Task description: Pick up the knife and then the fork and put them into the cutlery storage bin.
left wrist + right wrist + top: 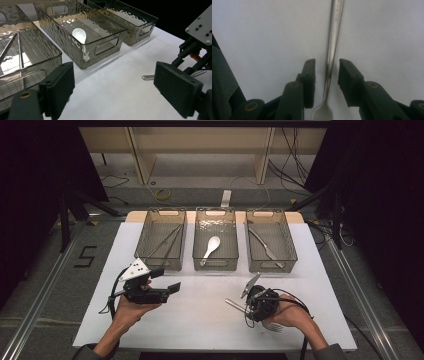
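On white worktop, right hand-held gripper partly open, jaws straddling fork handle, not clamped; fork lies flat. Left hand-held gripper wide open, empty, near spoon bin.

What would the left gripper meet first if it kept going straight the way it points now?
Probably bare table first. The left gripper is open and aims between the middle bin and the right gripper. A fork handle tip lies right of that line. Depth is unclear, so the bin corner could come first.
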